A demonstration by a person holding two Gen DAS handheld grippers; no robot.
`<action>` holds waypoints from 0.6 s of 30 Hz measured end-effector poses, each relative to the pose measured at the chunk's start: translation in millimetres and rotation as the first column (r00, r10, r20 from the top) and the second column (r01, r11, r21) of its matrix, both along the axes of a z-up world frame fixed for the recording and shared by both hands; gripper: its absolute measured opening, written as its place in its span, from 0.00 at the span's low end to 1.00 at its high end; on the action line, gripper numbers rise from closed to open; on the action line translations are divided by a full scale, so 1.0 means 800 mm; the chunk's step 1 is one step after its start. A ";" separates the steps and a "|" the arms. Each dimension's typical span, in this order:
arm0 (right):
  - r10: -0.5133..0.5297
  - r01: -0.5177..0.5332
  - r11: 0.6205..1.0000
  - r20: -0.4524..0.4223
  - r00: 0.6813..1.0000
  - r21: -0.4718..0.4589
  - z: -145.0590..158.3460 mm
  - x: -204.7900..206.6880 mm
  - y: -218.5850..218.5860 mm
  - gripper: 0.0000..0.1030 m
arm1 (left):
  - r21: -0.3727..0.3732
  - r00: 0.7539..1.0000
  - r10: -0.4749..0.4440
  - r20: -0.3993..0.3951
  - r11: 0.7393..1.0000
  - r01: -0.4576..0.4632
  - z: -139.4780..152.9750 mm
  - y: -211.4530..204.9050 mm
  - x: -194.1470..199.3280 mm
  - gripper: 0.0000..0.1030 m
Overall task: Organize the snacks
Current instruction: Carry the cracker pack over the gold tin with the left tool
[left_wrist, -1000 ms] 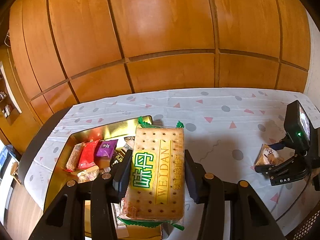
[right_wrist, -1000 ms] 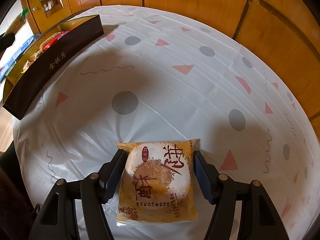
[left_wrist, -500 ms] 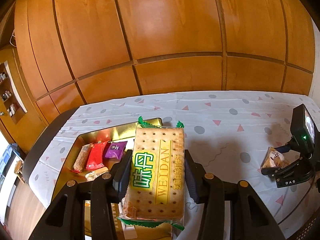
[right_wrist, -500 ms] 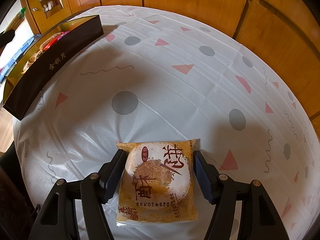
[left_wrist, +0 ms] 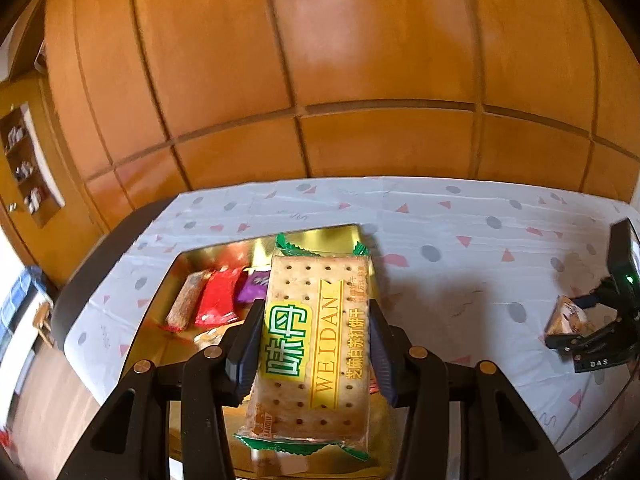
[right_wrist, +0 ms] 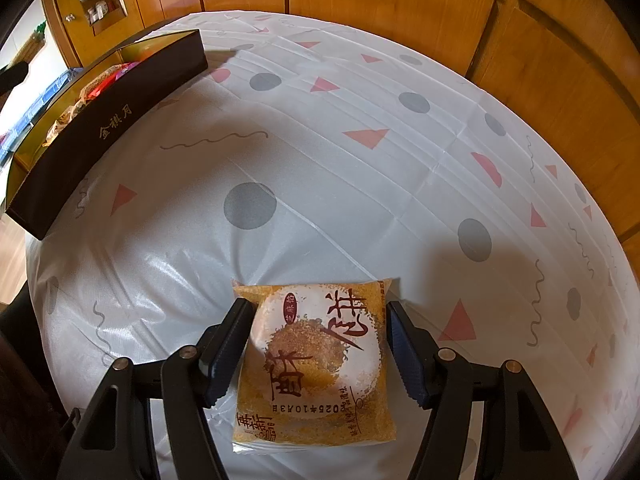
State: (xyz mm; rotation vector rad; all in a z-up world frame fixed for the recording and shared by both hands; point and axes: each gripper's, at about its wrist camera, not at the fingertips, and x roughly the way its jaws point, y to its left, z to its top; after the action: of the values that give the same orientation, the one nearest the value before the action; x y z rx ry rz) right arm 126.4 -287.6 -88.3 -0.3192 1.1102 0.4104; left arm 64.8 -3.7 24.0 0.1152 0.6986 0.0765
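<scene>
My left gripper (left_wrist: 316,308) is shut on a long cracker pack (left_wrist: 316,344) with green and yellow print, held in the air over the gold-lined box (left_wrist: 320,234). A brown bar (left_wrist: 186,300), a red packet (left_wrist: 216,296) and a purple packet (left_wrist: 254,284) lie inside the box. My right gripper (right_wrist: 316,308) is shut on a square orange pastry packet (right_wrist: 316,364), low over the tablecloth (right_wrist: 320,160). The left wrist view shows that right gripper (left_wrist: 596,340) at the far right with the pastry packet (left_wrist: 566,318) tilted in its fingers.
The box's dark outer wall (right_wrist: 112,128) with gold characters runs along the table's left edge in the right wrist view. Wooden cabinet panels (left_wrist: 320,80) stand behind the table. A shelf niche (left_wrist: 24,168) is on the left wall.
The left gripper has moved leftward with the cracker pack, so the box now sits more directly under it. The right gripper and its pastry packet have not moved.
</scene>
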 end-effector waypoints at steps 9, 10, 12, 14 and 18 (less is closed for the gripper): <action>0.002 -0.002 1.000 0.006 1.000 -0.010 0.000 0.000 0.001 0.65 | -0.194 0.974 0.186 -0.133 0.958 -0.210 -0.020 0.157 0.001 0.47; 0.003 -0.003 1.000 0.006 1.000 -0.012 0.000 0.000 0.001 0.65 | -0.209 0.968 0.204 -0.143 0.950 -0.231 -0.022 0.173 -0.003 0.47; 0.003 -0.003 1.000 0.008 1.000 -0.015 0.000 -0.001 0.002 0.65 | -0.215 0.958 0.232 -0.168 0.940 -0.265 -0.029 0.196 -0.007 0.47; 0.003 -0.003 1.000 0.009 1.000 -0.018 0.000 -0.001 0.002 0.65 | -0.230 0.947 0.255 -0.194 0.927 -0.297 -0.038 0.214 -0.007 0.47; 0.000 0.000 1.000 0.012 1.000 -0.021 0.000 -0.002 0.003 0.65 | -0.255 0.938 0.255 -0.235 0.915 -0.313 -0.055 0.224 0.004 0.47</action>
State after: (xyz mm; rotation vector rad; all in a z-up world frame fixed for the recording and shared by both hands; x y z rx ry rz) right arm 124.9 -285.1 -88.1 -0.3397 1.1036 0.3970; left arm 68.1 175.3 -20.0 -0.2663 0.9149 0.2451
